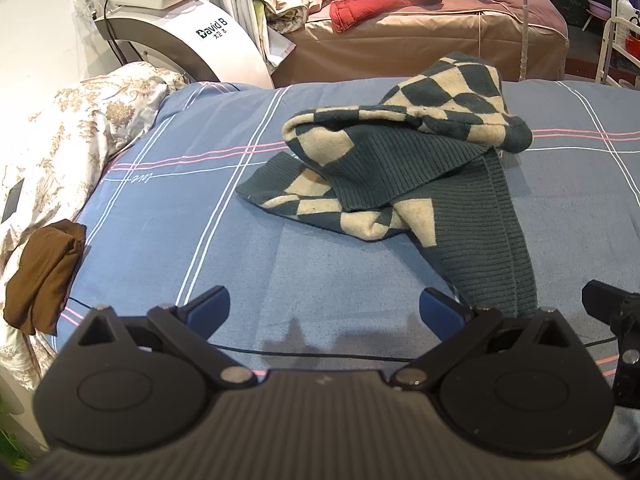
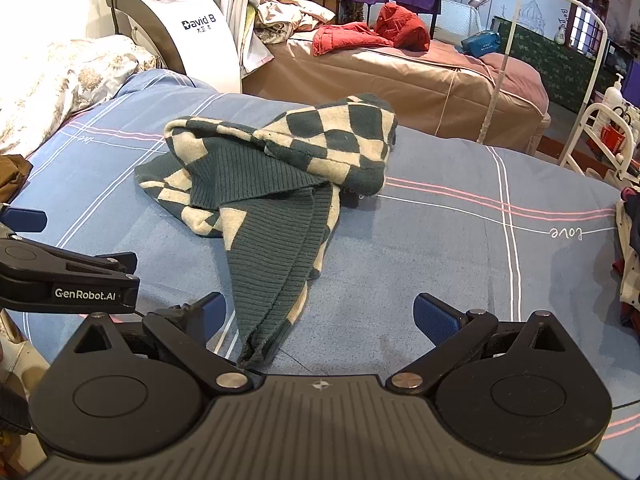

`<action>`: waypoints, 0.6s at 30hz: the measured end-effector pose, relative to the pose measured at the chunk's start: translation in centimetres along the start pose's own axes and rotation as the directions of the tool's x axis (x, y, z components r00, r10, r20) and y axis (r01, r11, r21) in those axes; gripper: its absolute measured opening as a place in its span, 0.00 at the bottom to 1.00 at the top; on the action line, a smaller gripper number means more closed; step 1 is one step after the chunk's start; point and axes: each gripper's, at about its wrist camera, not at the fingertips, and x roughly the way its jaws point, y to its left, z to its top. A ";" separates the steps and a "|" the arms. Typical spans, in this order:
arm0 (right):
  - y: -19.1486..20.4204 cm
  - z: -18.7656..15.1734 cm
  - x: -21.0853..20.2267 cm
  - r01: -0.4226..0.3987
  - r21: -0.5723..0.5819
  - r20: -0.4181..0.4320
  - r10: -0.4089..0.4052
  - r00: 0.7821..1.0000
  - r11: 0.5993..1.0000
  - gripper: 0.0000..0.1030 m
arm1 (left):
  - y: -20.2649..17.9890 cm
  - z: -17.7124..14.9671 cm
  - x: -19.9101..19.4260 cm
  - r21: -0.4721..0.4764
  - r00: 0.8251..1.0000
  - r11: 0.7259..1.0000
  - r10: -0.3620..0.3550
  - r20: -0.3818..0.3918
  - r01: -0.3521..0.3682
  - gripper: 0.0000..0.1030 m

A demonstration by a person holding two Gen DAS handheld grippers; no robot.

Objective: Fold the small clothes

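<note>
A dark green and cream checkered knit garment (image 1: 404, 152) lies crumpled on the blue plaid bed sheet (image 1: 200, 240); it also shows in the right wrist view (image 2: 280, 168). A ribbed green strip of it trails toward me. My left gripper (image 1: 324, 312) is open and empty, just short of the garment, with the strip's end by its right finger. My right gripper (image 2: 320, 312) is open and empty, with the strip's end lying between its fingers. The left gripper's body (image 2: 68, 276) shows at the left of the right wrist view.
A folded brown cloth (image 1: 44, 272) lies at the bed's left edge on a floral quilt (image 1: 80, 128). A white machine (image 1: 180, 36) stands behind. A tan bed with red clothes (image 2: 360, 36) is beyond. A clothes pile (image 2: 630, 256) sits at the right edge.
</note>
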 end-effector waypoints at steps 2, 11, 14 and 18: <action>0.0 0.0 0.0 0.000 0.000 0.000 0.000 1.000 1.000 1.00 | 0.0 0.0 0.0 -0.002 1.000 1.000 -0.002 0.001 0.002 1.00; 0.0 -0.1 0.1 -0.002 0.006 -0.001 0.002 1.000 1.000 1.00 | -0.2 -0.2 0.2 0.005 1.000 1.000 0.002 -0.015 -0.002 1.00; 0.0 -0.2 0.2 -0.005 0.008 -0.005 0.005 1.000 1.000 1.00 | -0.2 -0.3 0.3 0.015 0.999 1.000 0.011 -0.031 -0.011 1.00; 0.1 -0.2 0.3 -0.009 0.010 -0.008 0.009 1.000 1.000 1.00 | -0.1 -0.4 0.5 0.018 0.999 1.000 0.015 -0.033 -0.014 1.00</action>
